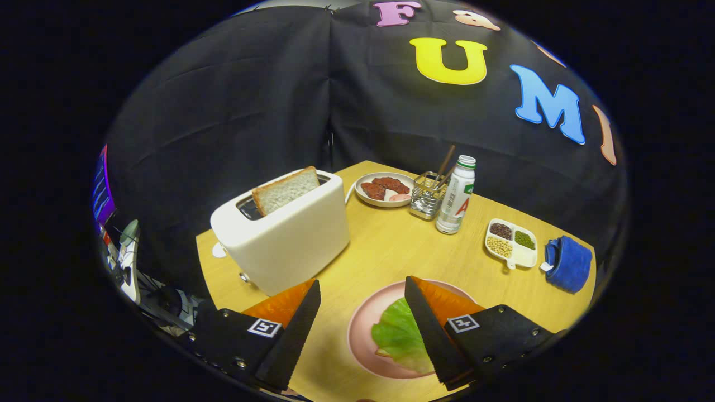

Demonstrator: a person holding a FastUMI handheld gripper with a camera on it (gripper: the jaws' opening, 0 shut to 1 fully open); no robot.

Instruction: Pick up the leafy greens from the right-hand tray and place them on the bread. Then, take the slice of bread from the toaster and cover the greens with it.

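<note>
Wooden tabletop (pixel 391 251) carries everything you need. Your green lettuce leaf (pixel 397 335) lies on a slice of bread, only a brown edge of which (pixel 381 353) shows under it, on the round pink plate (pixel 363 324). It sits between your fingers, partly behind the right one. Your gripper (pixel 362 326) is wide open and holds nothing. Beyond the left finger, a second slice of bread (pixel 285 191) stands upright in the white toaster (pixel 285 234), high enough to grasp, I think. Farther away stand a white bottle (pixel 455 195) and a small divided dish of beans (pixel 511 243).

One white toaster (pixel 285 237), one bread slice (pixel 285 190), one green leaf (pixel 399 335), three plates, one white bottle (pixel 456 195), one blue cloth (pixel 570 263).
</note>
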